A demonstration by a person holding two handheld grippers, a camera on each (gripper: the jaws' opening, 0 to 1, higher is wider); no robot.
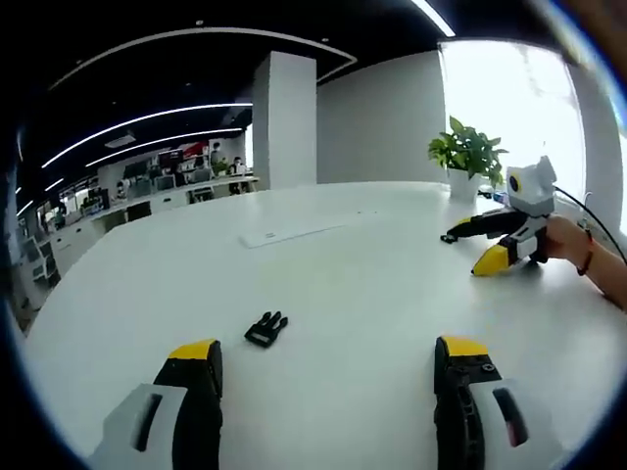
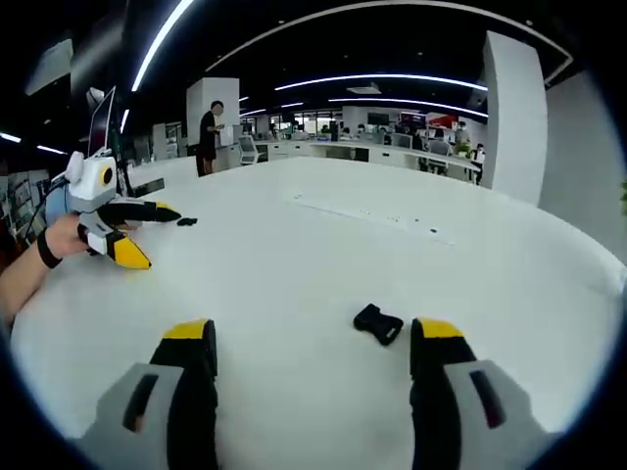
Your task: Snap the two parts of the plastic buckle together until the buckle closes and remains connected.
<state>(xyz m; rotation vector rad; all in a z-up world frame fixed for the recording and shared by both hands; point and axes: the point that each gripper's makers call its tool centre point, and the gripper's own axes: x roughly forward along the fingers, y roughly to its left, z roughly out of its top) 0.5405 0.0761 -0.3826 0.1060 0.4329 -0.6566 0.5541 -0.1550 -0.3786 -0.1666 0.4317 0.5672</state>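
We see the pronged buckle half (image 1: 265,329) lying on the white table (image 1: 372,284), long axis diagonal, prongs pointing up-right, just ahead of our wide-open, empty left gripper (image 1: 328,364). The socket half (image 2: 378,323) lies between our right gripper's (image 2: 313,345) spread, empty jaws.

The left gripper (image 1: 328,367) and the right gripper (image 2: 313,351) each show just two yellow-tipped jaws in their own views; the bodies behind are cut off by the lower edge. In the left gripper view the pronged buckle half (image 1: 265,329) on the table (image 1: 372,264) is too small to make out its prongs clearly. The person's hand (image 1: 566,240) runs out of the picture to the right of the table, the arm cut off. In the right gripper view, a dark speck (image 2: 186,221) just past the far gripper's jaws is too small to tell what it is. The socket buckle half (image 2: 378,323) is partly blurred. Beyond the table, the desks and the standing person (image 2: 210,135) are too distant for detail.
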